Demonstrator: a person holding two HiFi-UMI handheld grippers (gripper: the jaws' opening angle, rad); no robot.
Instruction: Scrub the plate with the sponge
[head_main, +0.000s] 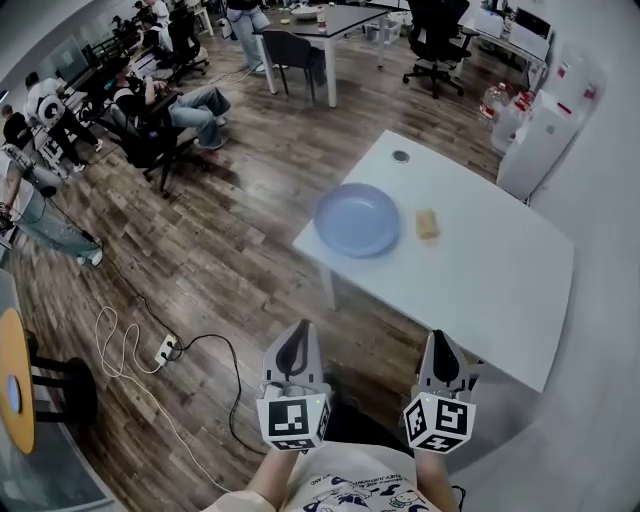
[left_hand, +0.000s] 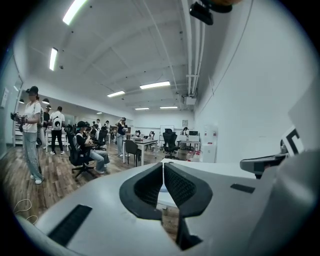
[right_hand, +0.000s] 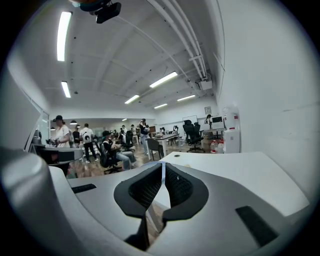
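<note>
A light blue plate (head_main: 358, 220) lies near the left edge of a white table (head_main: 480, 290). Just to its right rests a small tan sponge (head_main: 428, 224). Both grippers are held close to the person's body, short of the table's near edge and well away from plate and sponge. My left gripper (head_main: 295, 344) is shut with nothing in it, its pads meeting in the left gripper view (left_hand: 163, 172). My right gripper (head_main: 441, 350) is likewise shut and empty (right_hand: 163, 172).
A small dark round object (head_main: 401, 156) sits at the table's far end. White cable and a power strip (head_main: 165, 350) trail over the wooden floor at left. Seated people on office chairs (head_main: 160, 110) and another table (head_main: 310, 25) stand farther off. A white cabinet (head_main: 540, 140) is at the right.
</note>
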